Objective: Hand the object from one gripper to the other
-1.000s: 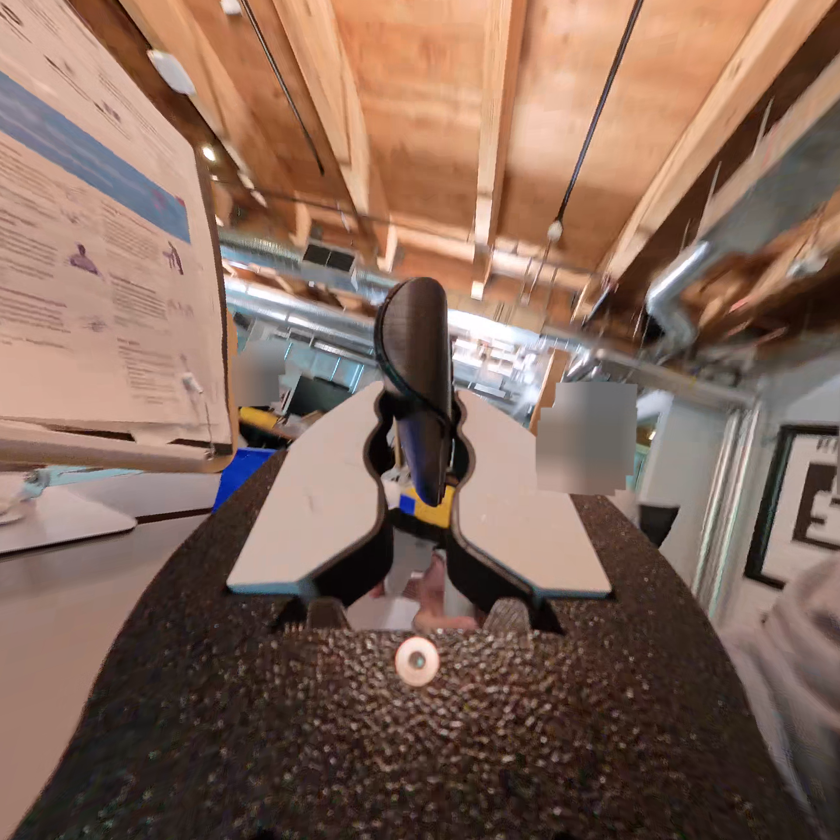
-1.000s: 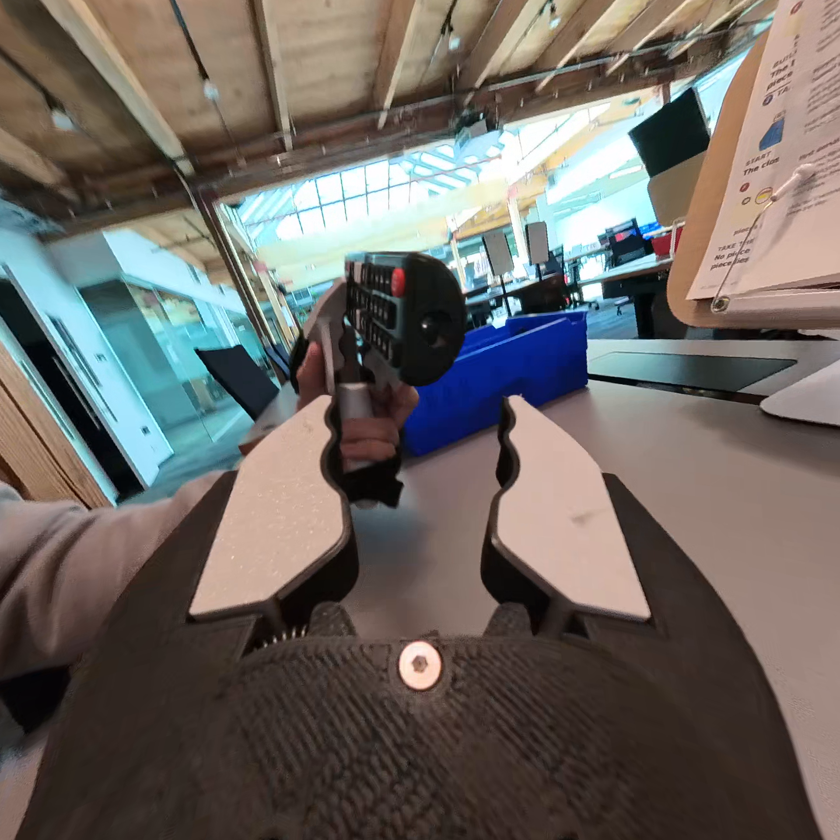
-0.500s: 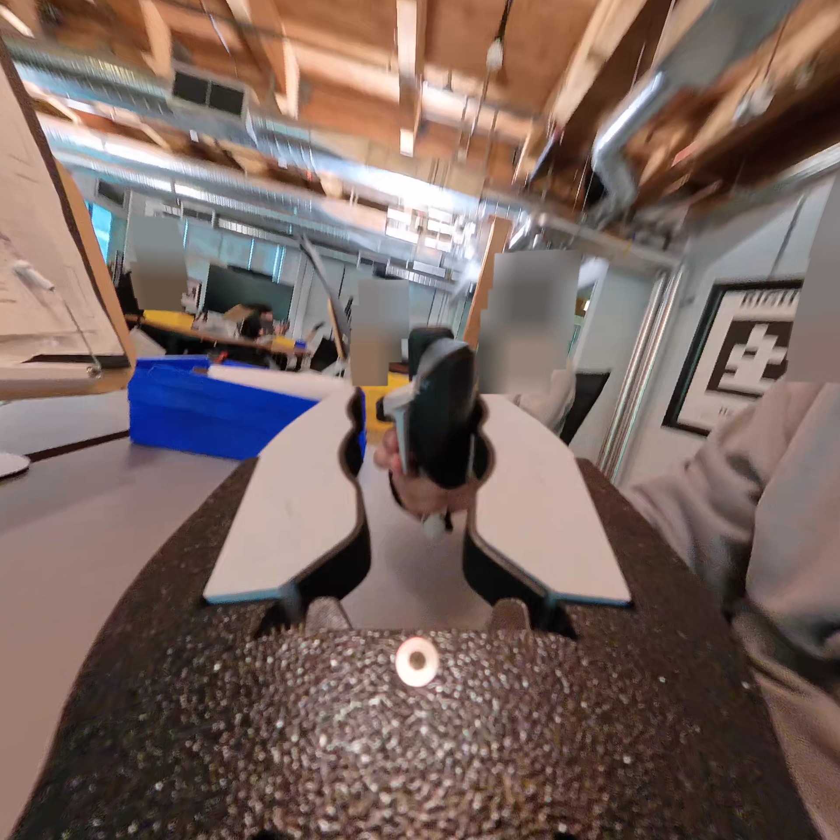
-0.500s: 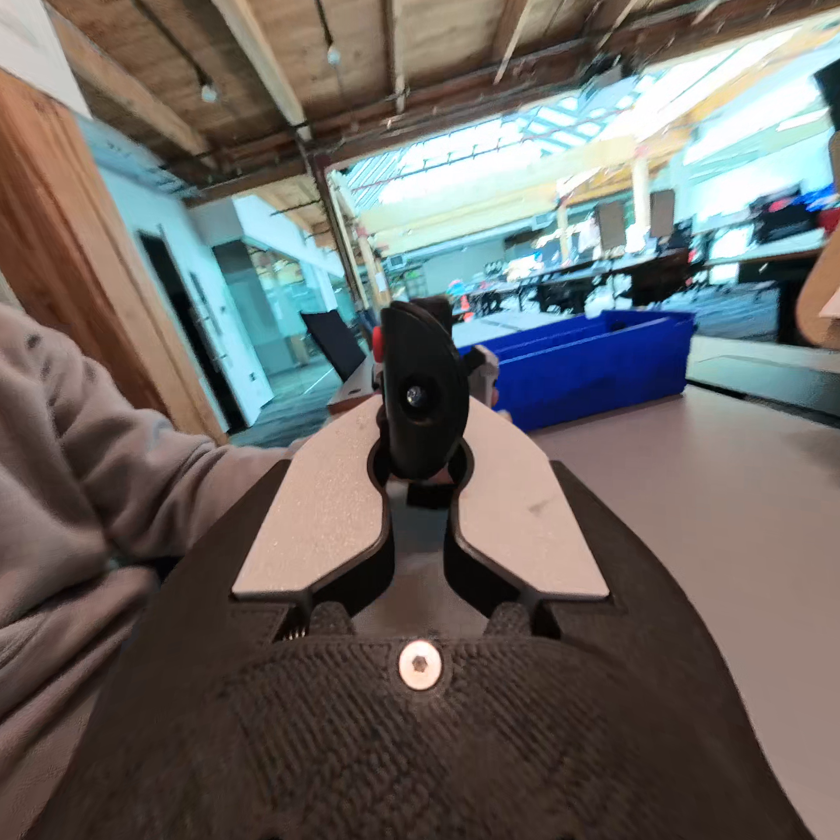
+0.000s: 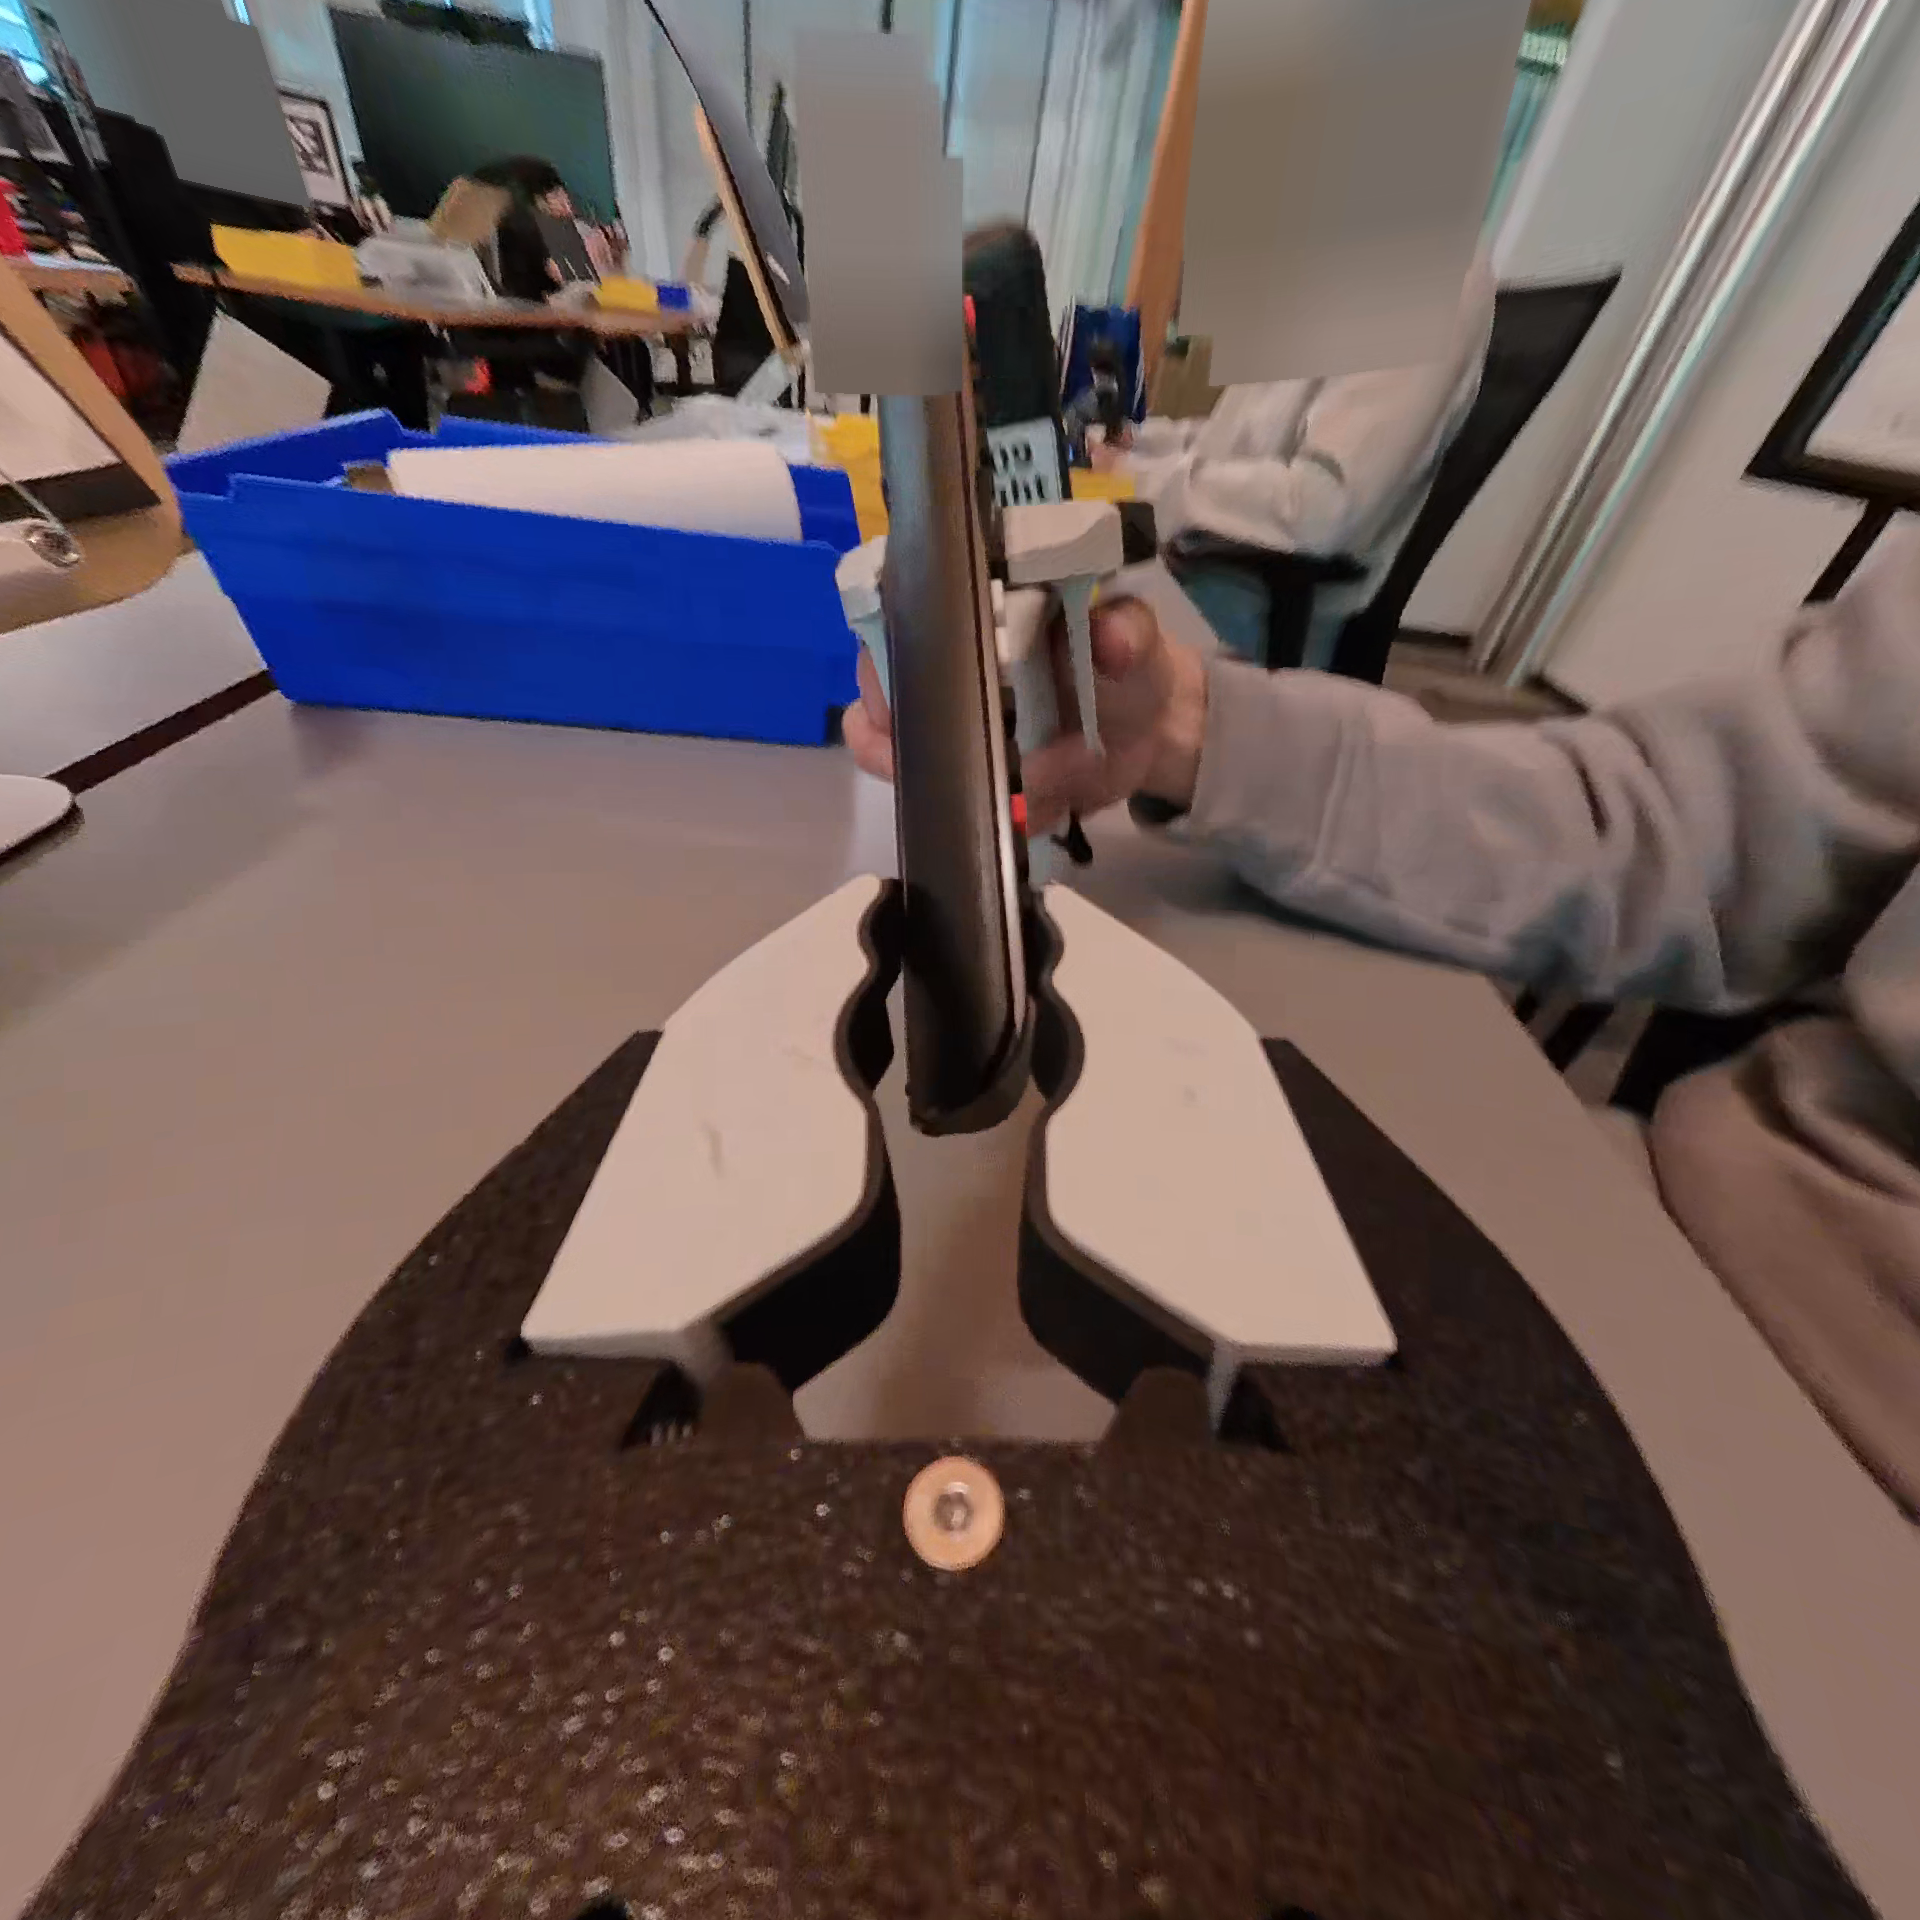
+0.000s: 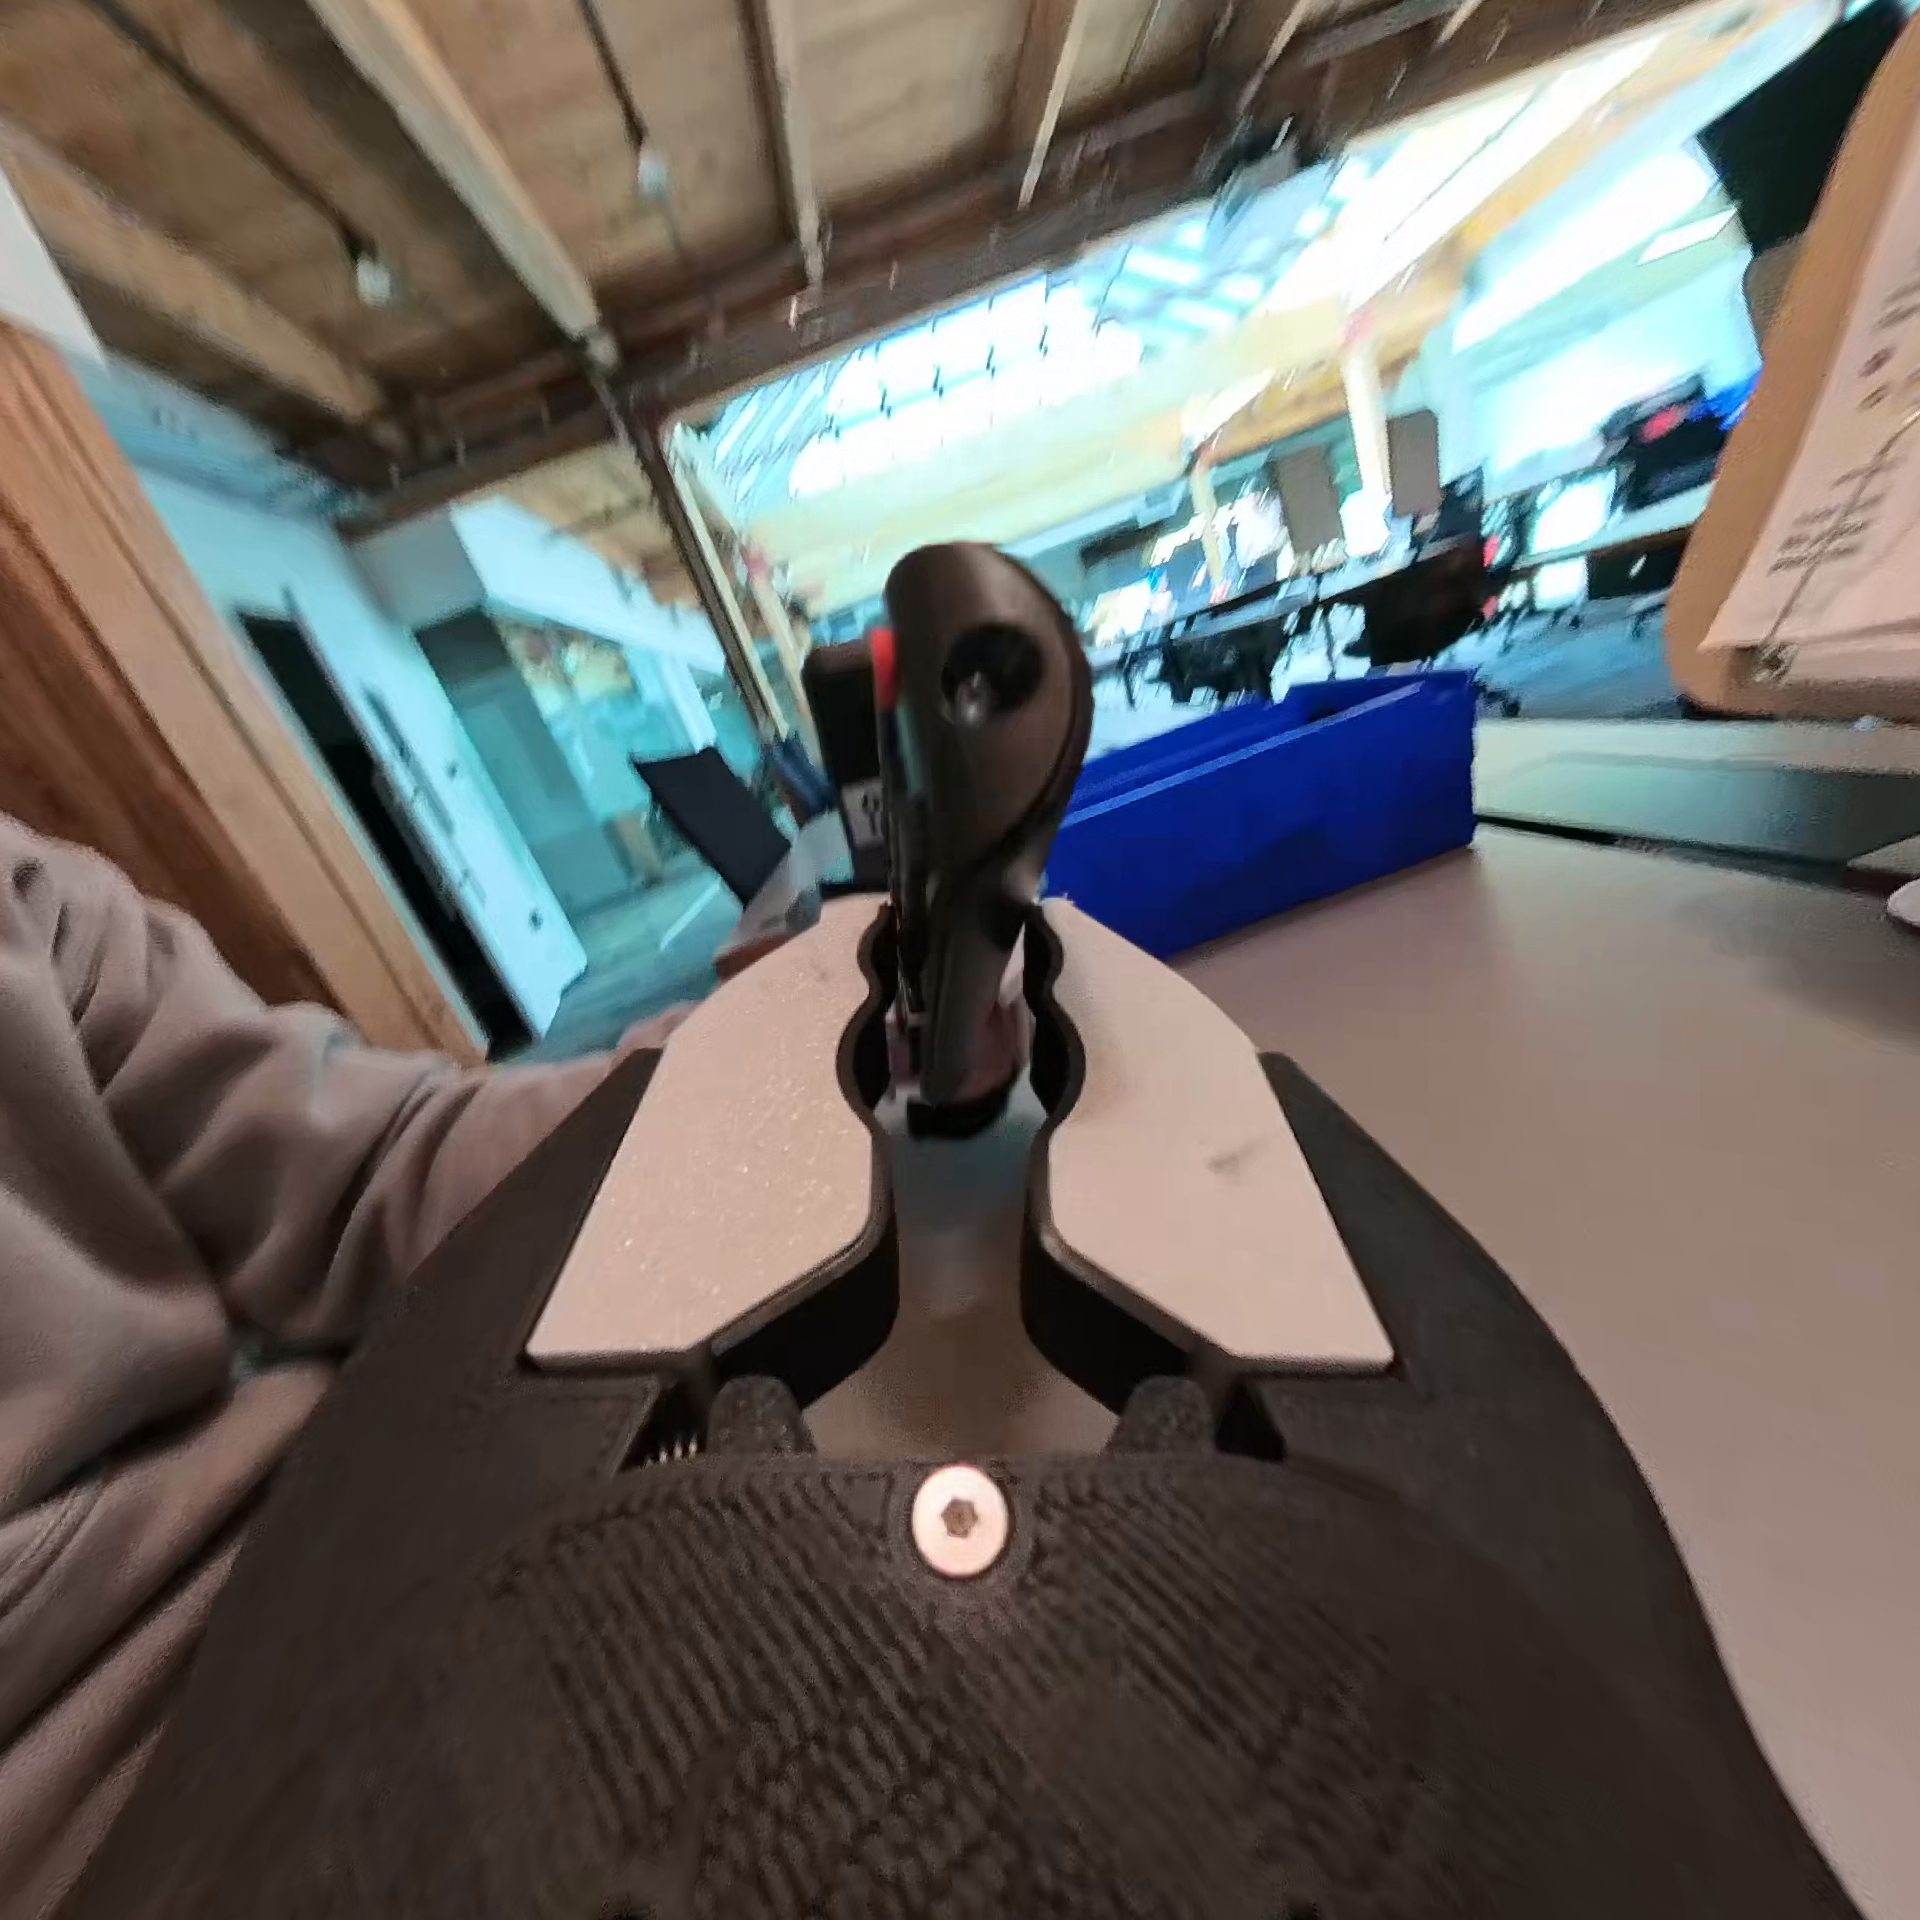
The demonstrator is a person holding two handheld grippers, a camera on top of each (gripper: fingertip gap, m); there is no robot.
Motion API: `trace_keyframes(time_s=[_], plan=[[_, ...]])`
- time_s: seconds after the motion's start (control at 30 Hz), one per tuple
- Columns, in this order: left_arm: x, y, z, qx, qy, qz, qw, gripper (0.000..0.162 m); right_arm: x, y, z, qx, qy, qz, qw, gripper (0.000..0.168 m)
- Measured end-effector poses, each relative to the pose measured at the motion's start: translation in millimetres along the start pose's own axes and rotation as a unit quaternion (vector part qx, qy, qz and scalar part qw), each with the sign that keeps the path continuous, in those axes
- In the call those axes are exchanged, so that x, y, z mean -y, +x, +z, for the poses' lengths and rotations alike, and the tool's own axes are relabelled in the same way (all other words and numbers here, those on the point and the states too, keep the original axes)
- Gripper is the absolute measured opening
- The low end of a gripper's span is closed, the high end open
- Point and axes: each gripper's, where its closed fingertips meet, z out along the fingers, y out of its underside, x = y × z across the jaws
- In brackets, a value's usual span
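Left gripper (image 5: 961, 925): coarse, speckled black plastic body; smooth matt white finger plates. Right gripper (image 6: 958, 925): black body with fine ribbed texture; grainier white plates. Remote control (image 5: 951, 831), clamped in both: semi-gloss black plastic. Table (image 5: 364, 935) beneath the remote: smooth matt grey. Blue bin (image 5: 499, 613) behind the remote: glossy plastic. Sleeve (image 5: 1507, 821): soft grey fabric.

Remote control (image 5: 951, 790) upright between both grippers: left gripper (image 5: 961, 935) at its near end, right gripper (image 5: 997, 613) beyond at 12 o'clock; bin (image 5: 520, 603) on table (image 5: 416, 883) at 10 o'clock.
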Motion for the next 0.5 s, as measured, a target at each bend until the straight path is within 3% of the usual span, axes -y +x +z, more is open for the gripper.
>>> trace_keyframes(time_s=[0.13,0.27,0.5], plan=[[24,-13,1,0.03,0.102,-0.069,0.992,0.022,3,15,11,-0.058,0.056,0.011,0.997,0.052],[45,-19,-2,0.02,0.232,-0.147,0.961,0.022,-6,17,24,-0.079,0.066,0.008,0.995,0.058],[31,-9,18,0.016,0.191,-0.106,0.976,0.022,-9,5,32,-0.058,0.068,-0.018,0.996,0.022]])
